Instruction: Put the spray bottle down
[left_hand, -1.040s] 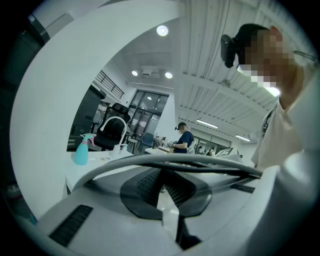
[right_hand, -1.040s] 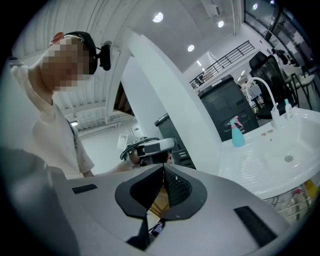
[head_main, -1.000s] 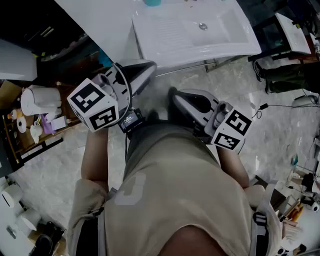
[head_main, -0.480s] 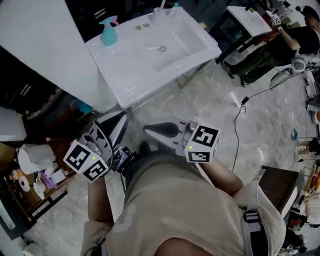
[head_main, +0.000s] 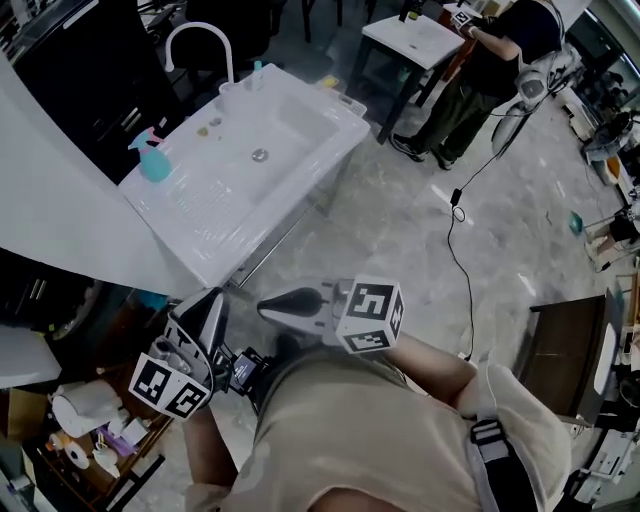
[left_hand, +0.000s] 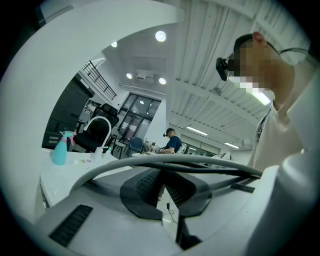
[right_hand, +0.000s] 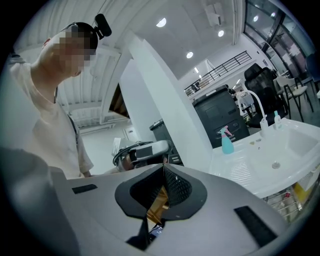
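left tool (head_main: 212, 302): jaws pressed together, nothing between | right tool (head_main: 268, 303): jaws closed tip to tip, empty | spray bottle (head_main: 152, 161): teal, upright on white counter (head_main: 205, 225), at its left corner beside the ribbed drainboard, well apart from both tools

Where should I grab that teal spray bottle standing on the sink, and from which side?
Probably the neck of the spray bottle, just under its pink trigger, jaws level, from the sink's open front: it stands upright and widens toward the base.
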